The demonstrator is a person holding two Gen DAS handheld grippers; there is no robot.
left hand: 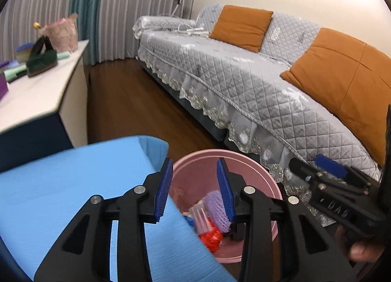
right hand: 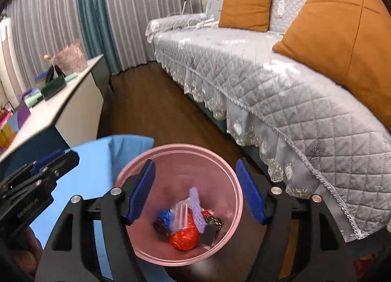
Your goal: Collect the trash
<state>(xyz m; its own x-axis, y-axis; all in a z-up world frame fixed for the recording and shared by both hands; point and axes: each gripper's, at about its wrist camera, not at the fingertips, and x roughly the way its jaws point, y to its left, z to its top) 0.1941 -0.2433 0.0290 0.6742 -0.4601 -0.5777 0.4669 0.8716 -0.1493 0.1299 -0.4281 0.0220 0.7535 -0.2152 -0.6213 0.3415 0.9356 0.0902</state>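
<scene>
Both hand-held grippers hang over the pink bin (right hand: pixel 179 252), and the step in hand looks like the release of trash into it. The right hand-held gripper (right hand: pixel 195 191) stands wide with nothing between its blue ribbed pads (right hand: pixel 143 191); the left hand-held gripper (left hand: pixel 193 189) is parted more narrowly, also empty. Neither pad presses on anything.

To do this step well, each opening should sit squarely above the bin's mouth before letting go — the right one does, centred over the round rim, while the left one sits nearer the rim at about 9 o'clock, where the blue cloth (left hand: pixel 73 196) on the tabletop overlaps the view. Light pieces could catch on the ridged pads, so a clean, full parting matters, and a lift straight up would keep the fingers from knocking the thin plastic wall.

The collected trash lies at the bottom of the bin: a purple foam net sleeve (right hand: pixel 196 206), soft and lattice-textured, leaning upright; a red mesh ball (right hand: pixel 183 238), crinkly and shiny, at 6 o'clock of the heap; a blue mesh wad (right hand: pixel 164 217) at 9 o'clock; clear plastic strips (right hand: pixel 180 216) in the middle; dark, flat scraps at 3 o'clock — too small to name.

The bin is smooth, tapered and round, standing on the dark wood floor (right hand: pixel 151 111) just beside the quilted grey sofa (right hand: pixel 268 81) with its lace hem.
</scene>
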